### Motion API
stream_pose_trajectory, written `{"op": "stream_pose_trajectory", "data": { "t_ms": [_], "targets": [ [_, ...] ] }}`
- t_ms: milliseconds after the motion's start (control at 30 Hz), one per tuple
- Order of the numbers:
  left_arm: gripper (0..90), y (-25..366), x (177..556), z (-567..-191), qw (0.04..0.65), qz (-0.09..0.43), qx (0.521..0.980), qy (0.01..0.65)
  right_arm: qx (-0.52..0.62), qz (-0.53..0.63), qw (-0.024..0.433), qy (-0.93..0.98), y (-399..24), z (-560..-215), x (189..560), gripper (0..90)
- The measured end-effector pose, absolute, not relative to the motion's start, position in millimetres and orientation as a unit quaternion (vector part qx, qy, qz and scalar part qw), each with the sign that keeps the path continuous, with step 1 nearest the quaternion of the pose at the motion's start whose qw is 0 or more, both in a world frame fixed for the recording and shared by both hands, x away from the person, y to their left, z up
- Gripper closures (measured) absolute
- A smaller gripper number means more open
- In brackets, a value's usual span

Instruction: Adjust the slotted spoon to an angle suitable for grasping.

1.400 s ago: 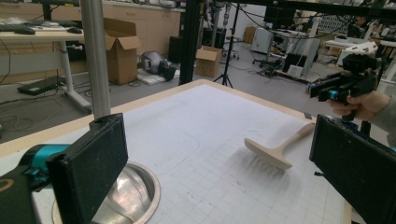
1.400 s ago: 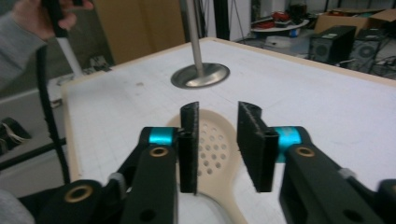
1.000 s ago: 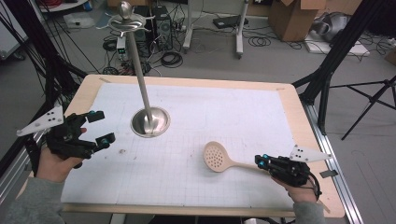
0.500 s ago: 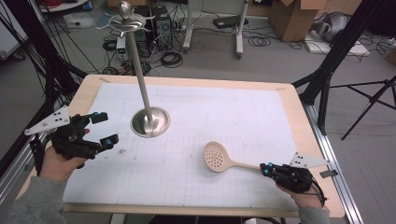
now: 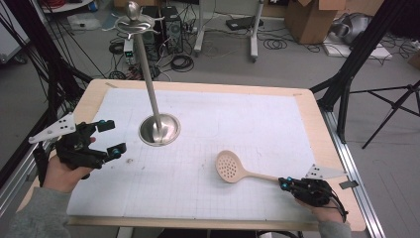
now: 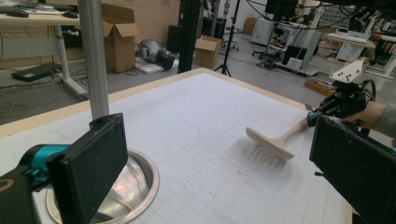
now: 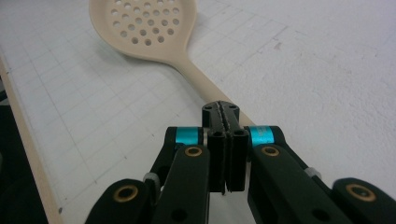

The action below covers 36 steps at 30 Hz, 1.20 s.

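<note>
High view: at the table's left edge the left gripper (image 5: 110, 137) hangs above the white grid mat (image 5: 237, 124), its jaws spread wide and holding nothing; just to its right stands the utensil stand (image 5: 158, 130), a steel dish base with a tall pole whose hooked top shows no utensil hung on it; right of centre the slotted spoon (image 5: 231, 166), cream plastic with a perforated bowl, lies with its bowl on the mat and its handle running toward the right gripper (image 5: 283, 183) near the front right corner; that gripper's jaws are clenched together at the handle's end, apparently pinching it, though the right gripper view hides the handle tip behind the closed pads (image 7: 225, 122). Judged from this, the spoon is gripped but not yet carried; lifting it across to the stand's hooks, presumably the goal, remains to be done.
</note>
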<state>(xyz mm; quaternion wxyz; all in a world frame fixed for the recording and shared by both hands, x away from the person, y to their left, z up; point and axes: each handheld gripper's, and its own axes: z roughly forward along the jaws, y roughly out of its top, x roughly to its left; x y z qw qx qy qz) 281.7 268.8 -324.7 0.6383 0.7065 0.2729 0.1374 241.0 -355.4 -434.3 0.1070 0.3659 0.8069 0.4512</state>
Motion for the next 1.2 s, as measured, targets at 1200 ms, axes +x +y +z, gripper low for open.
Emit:
{"op": "stream_pose_trajectory", "data": {
  "t_ms": [1200],
  "targets": [
    [4.7,284.3,266.5,-331.9,0.616,0.153,0.719,0.284,0.383,0.405,0.145,0.817,-346.5,-445.7,277.0,90.0]
  ]
}}
